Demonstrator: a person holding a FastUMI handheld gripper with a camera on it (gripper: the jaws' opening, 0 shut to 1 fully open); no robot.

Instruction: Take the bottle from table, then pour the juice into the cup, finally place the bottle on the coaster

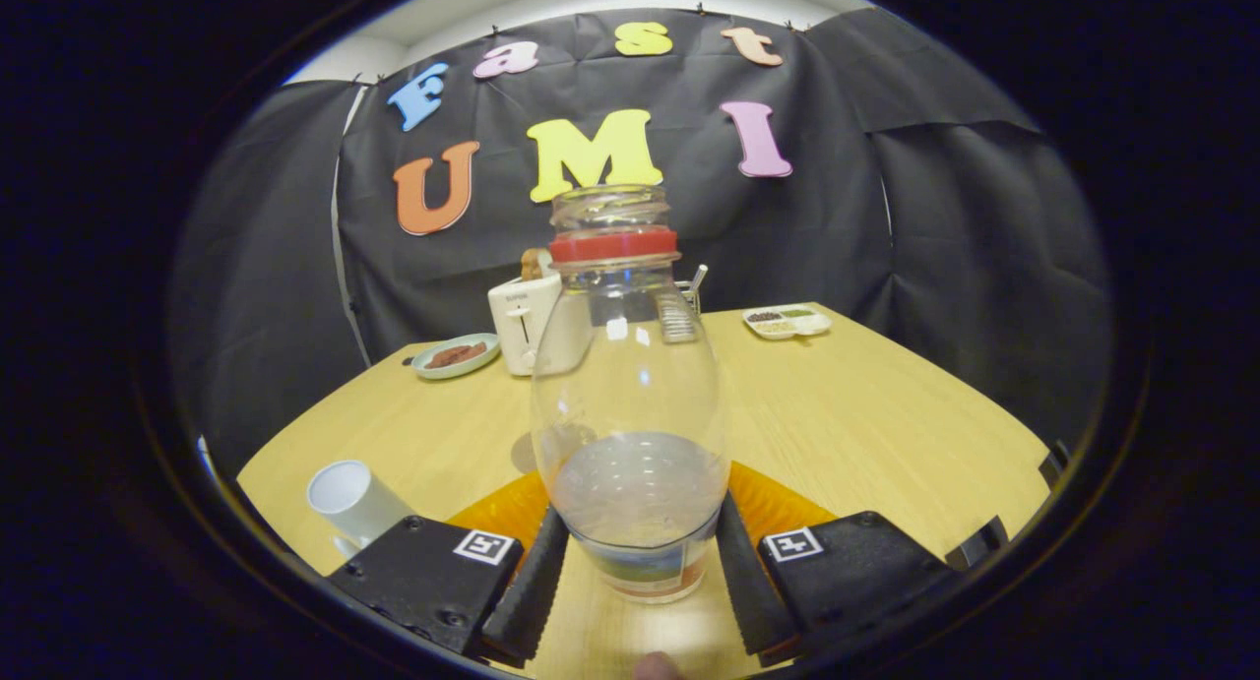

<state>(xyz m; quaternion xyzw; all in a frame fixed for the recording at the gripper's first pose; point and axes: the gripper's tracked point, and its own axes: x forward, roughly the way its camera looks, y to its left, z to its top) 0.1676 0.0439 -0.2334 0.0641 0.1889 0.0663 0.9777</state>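
cup: white, on the table left of the bottle, just ahead of the left finger, well clear of the bottle. Mouth tipped toward the camera, so it looks tilted; fisheye makes that hard to judge.
plate: pale green, far behind-left of bottle, something brown on it, too small to ID.
toaster: white, directly behind the bottle on its left side, partly seen through the glass. Brown item sticking out of the top slot.
coaster: orange, ribbed. Shows on both sides of the bottle's lower body, between the fingers and the far table. Can't tell whether the bottle base touches it or sits above it.
bottle: clear, upright, no cap, red ring at the neck. Bulb-shaped body, small amount of clear-looking liquid low in it, label band at the base. Sits between the two fingers, base near their tips.
gripper: fingers close in on the bottle's lower body from both sides, ribbed pads against the glass left and right. Reads as gripping the bottle.
rack: small metal thing right behind the bottle's shoulder, seen partly through the glass, unclear what it is.
tray: white, compartmented, far behind-right of bottle near the table's back edge, dark and green bits in it.
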